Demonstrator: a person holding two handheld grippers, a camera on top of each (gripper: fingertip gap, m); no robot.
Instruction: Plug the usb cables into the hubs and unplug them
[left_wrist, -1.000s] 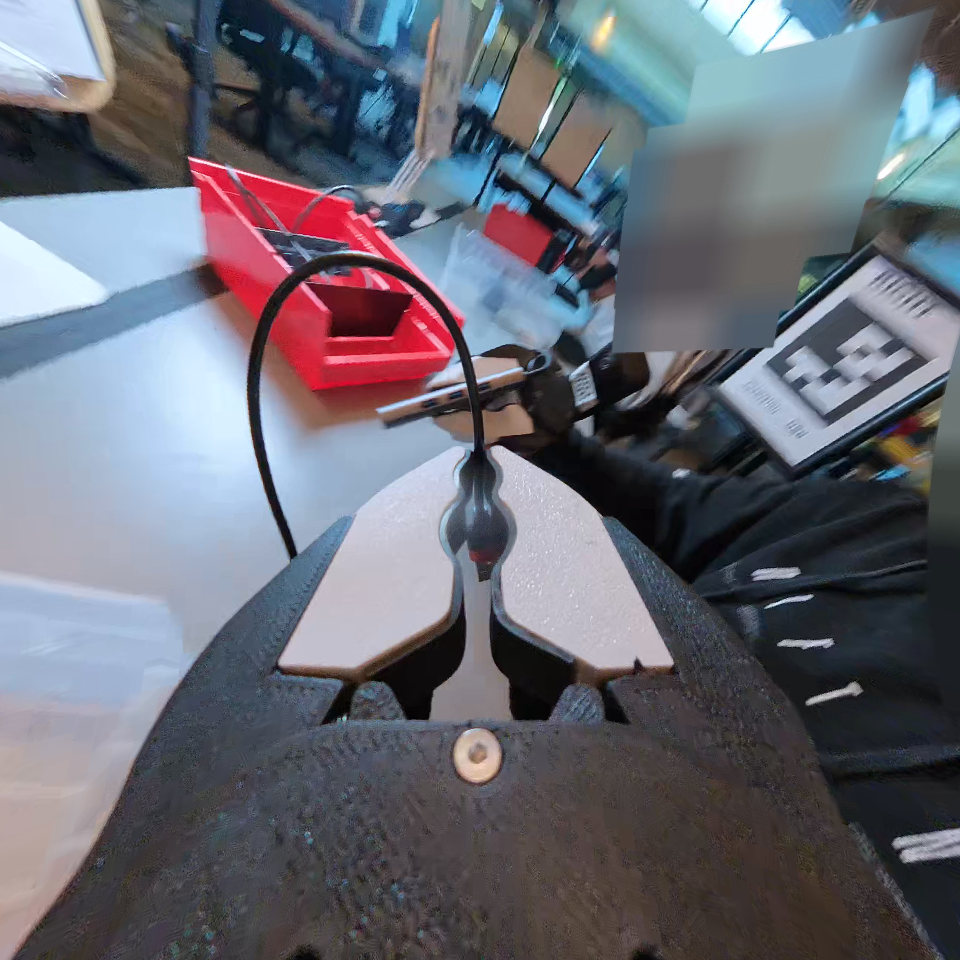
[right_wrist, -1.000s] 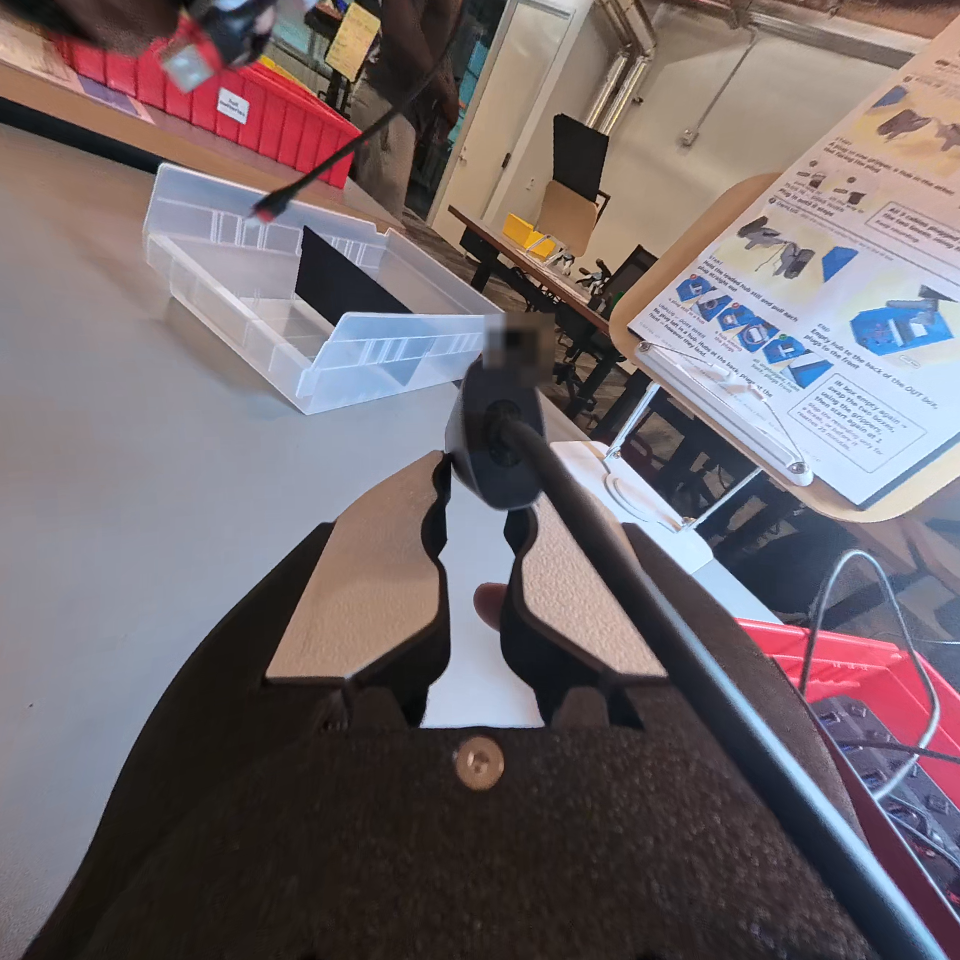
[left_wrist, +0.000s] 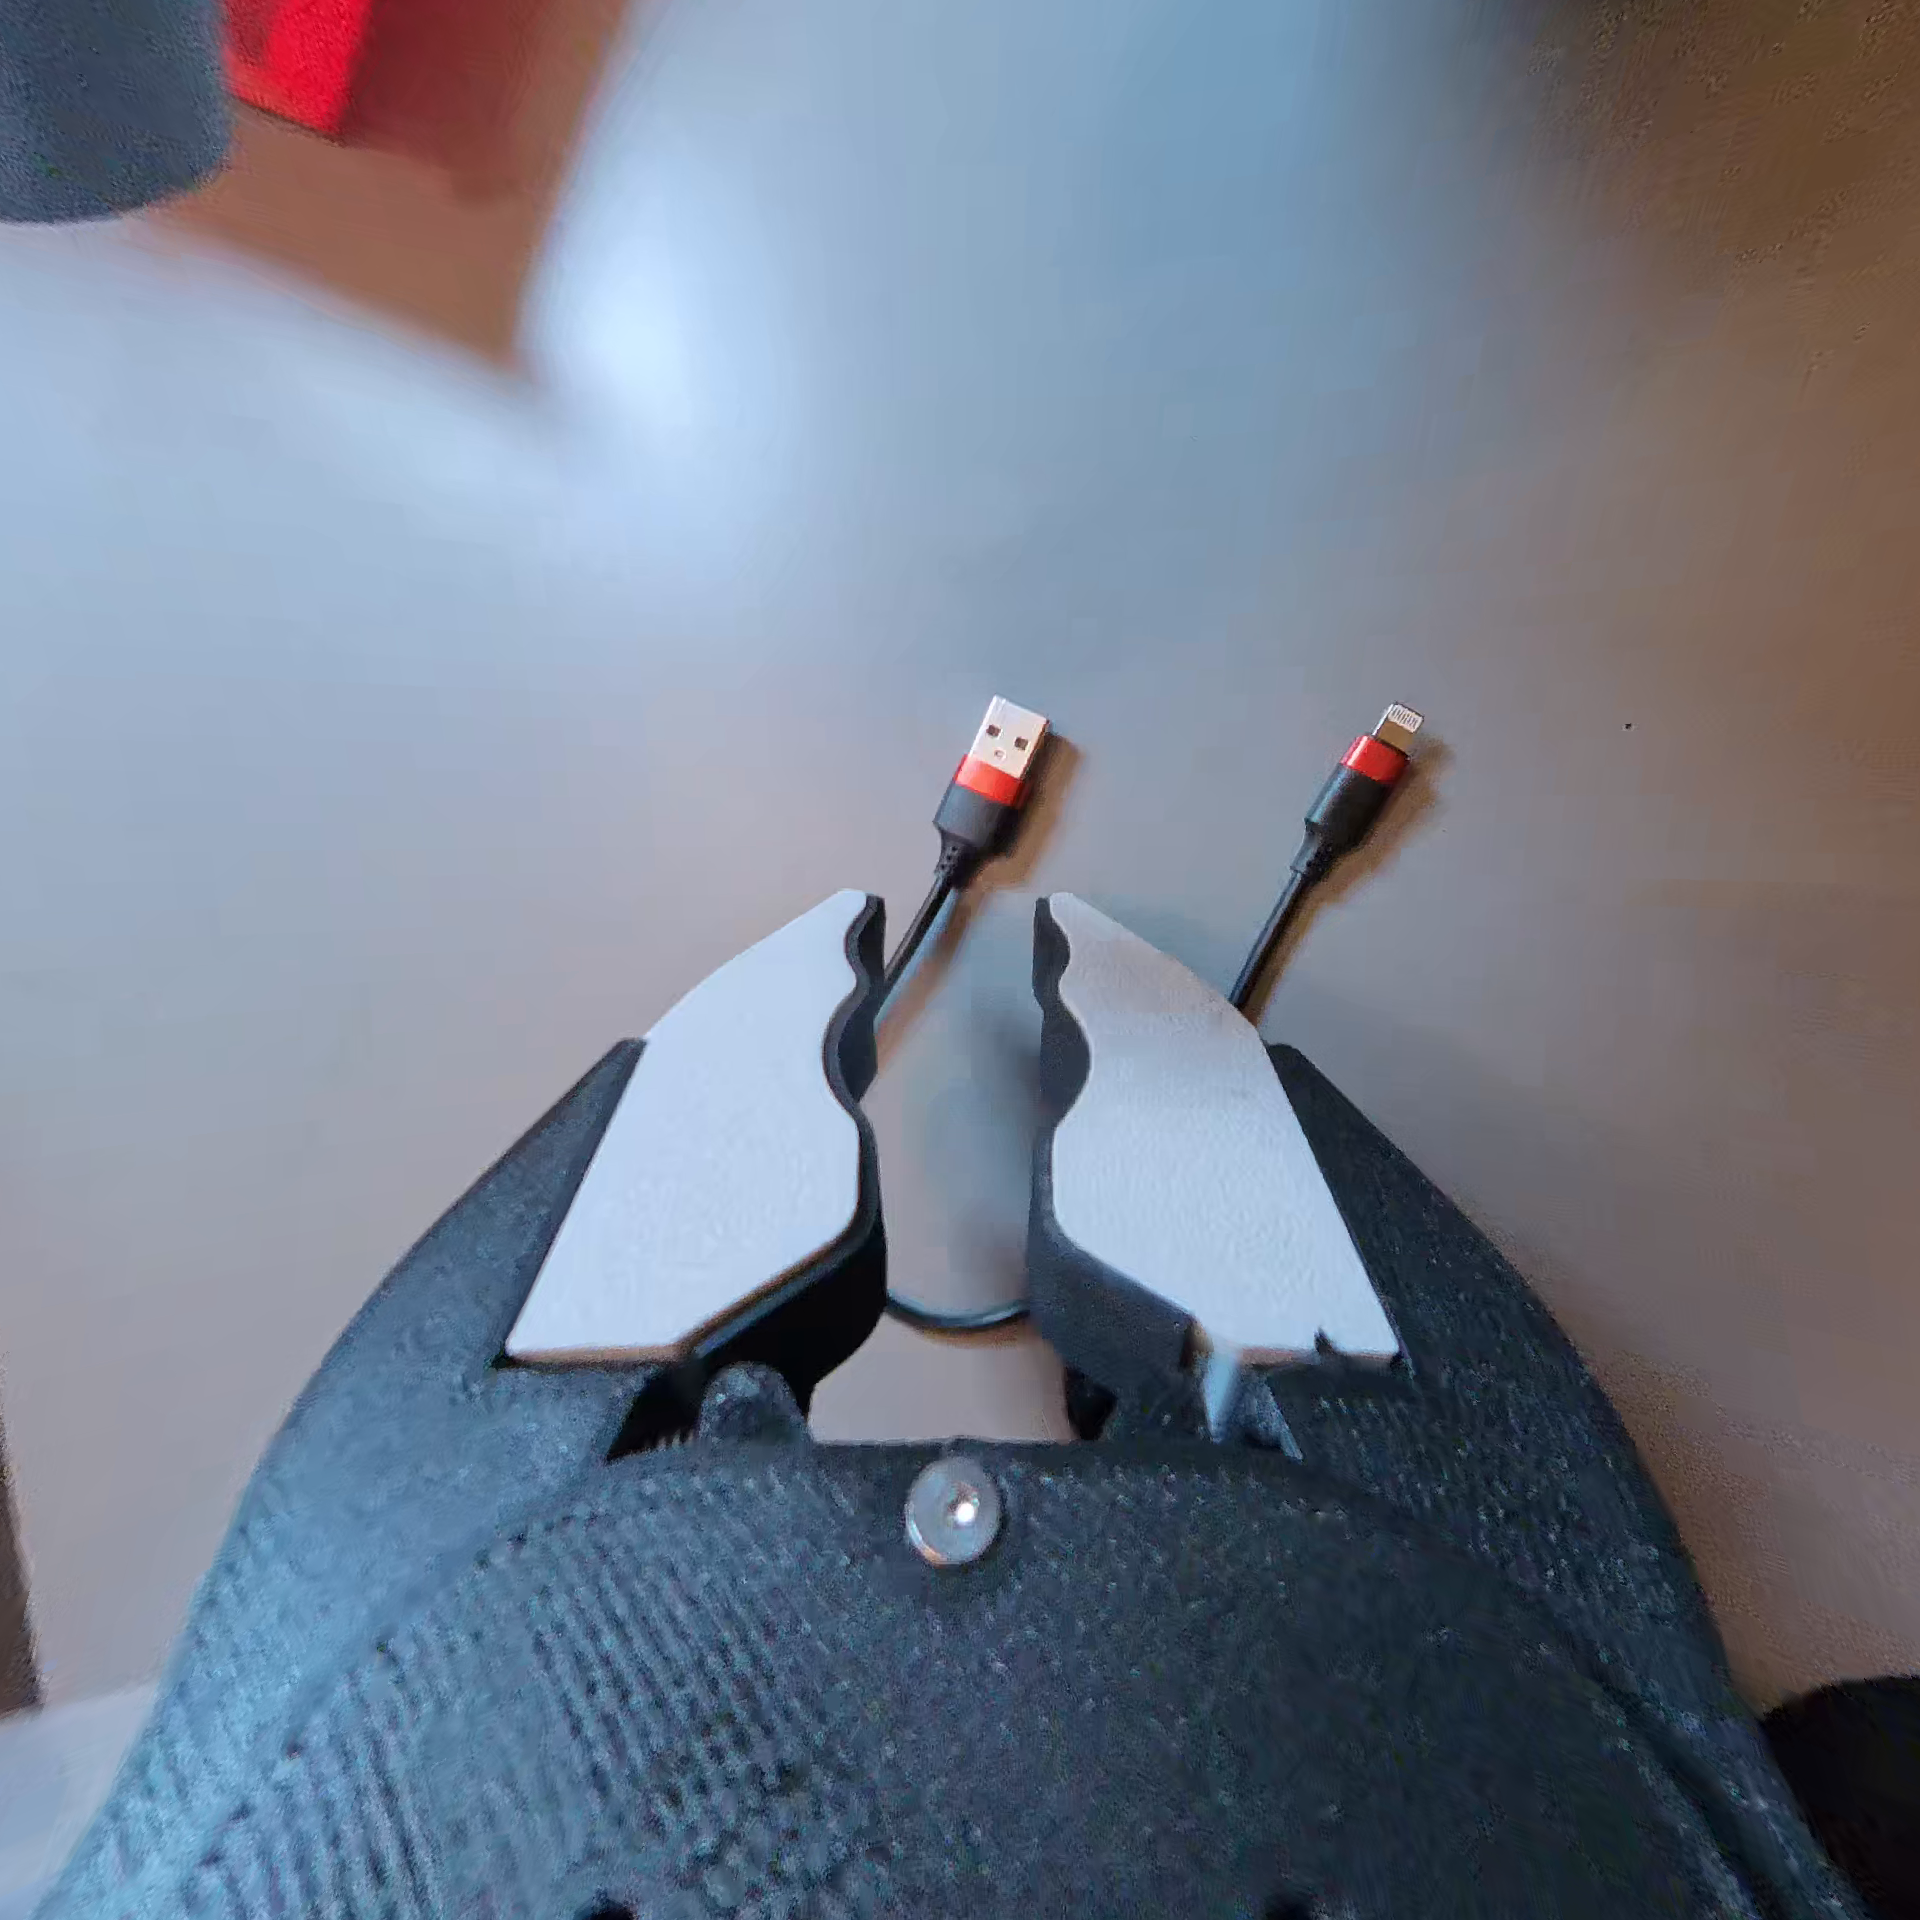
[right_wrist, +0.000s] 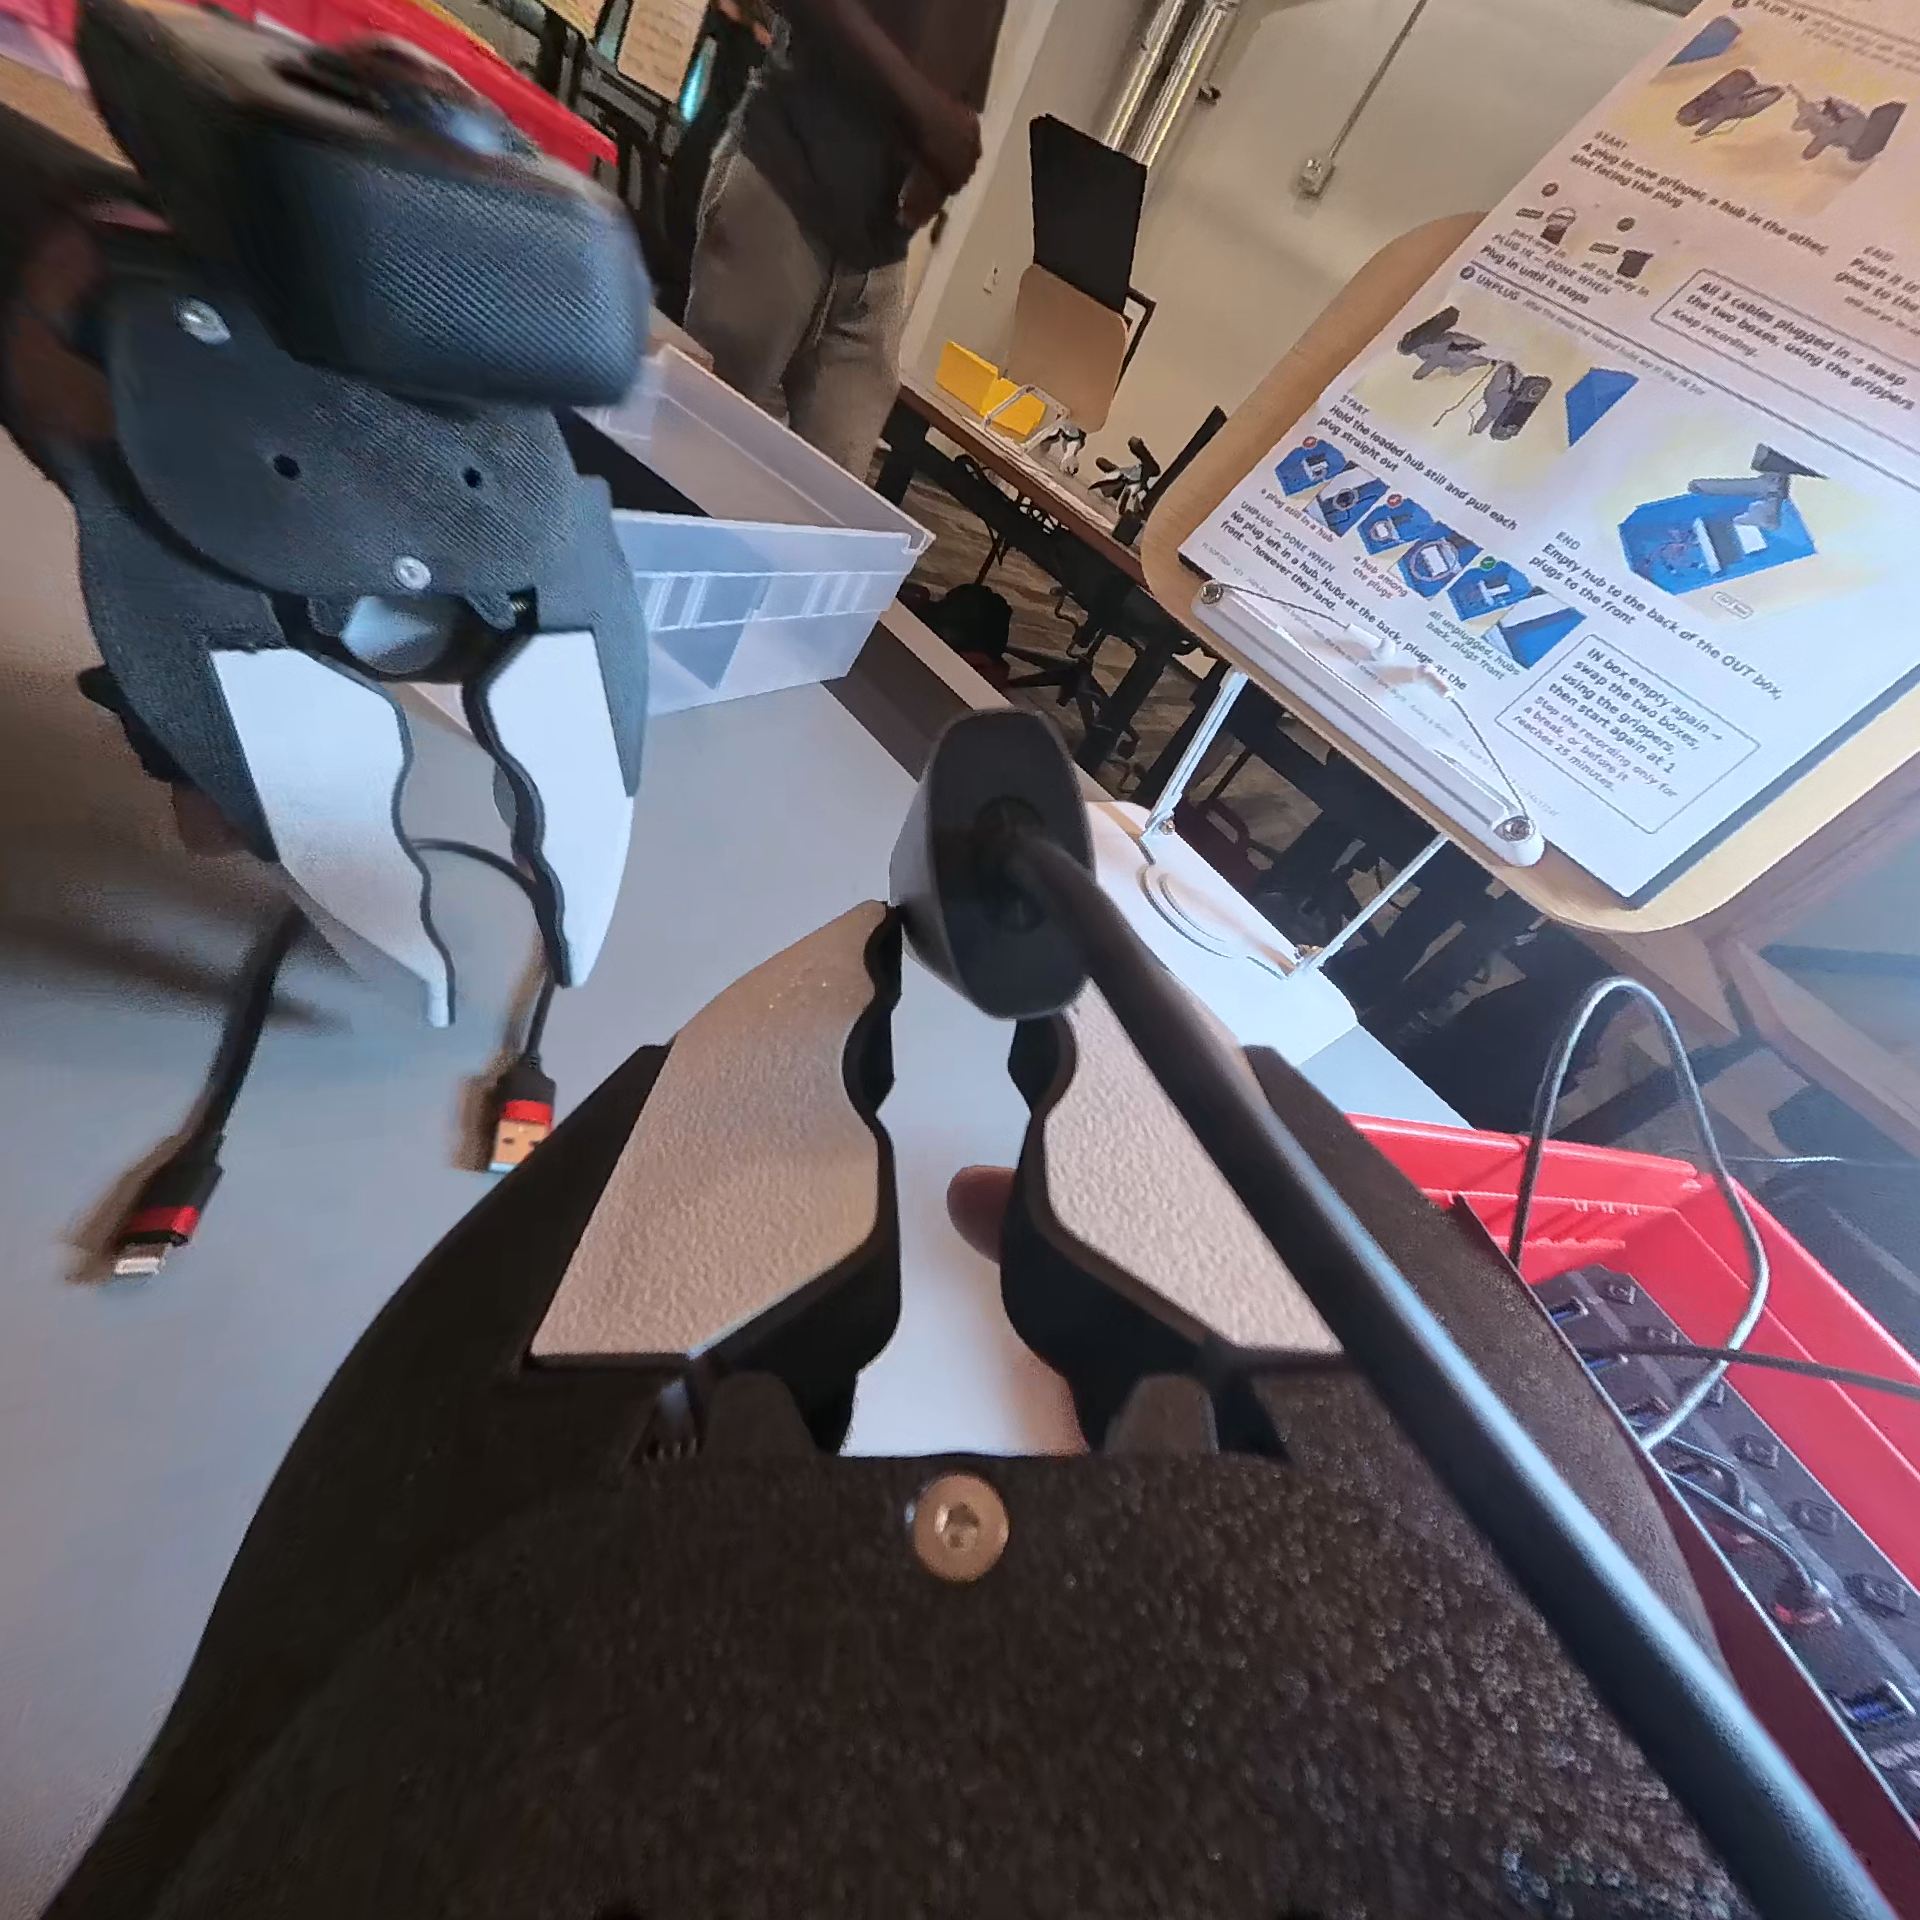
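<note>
Cable (left_wrist: 977, 800) now on table (left_wrist: 1558, 520) (L tongs (left_wrist: 956, 914) apart)

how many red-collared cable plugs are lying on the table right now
2. The USB-A plug lies just ahead of the open left gripper; the smaller plug lies to its right. Both lie on the grey table; none seem hidden.

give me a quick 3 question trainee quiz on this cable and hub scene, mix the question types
1. True or false: the left gripper is clamped on the USB-A plug.
2. What lies to the right of that plug on the table, seen from the left wrist? A) a hub B) the cable's smaller plug C) a red bin
3. Fill in: the right gripper holds the ____.

Key: 1 false; 2 B; 3 hub
</note>
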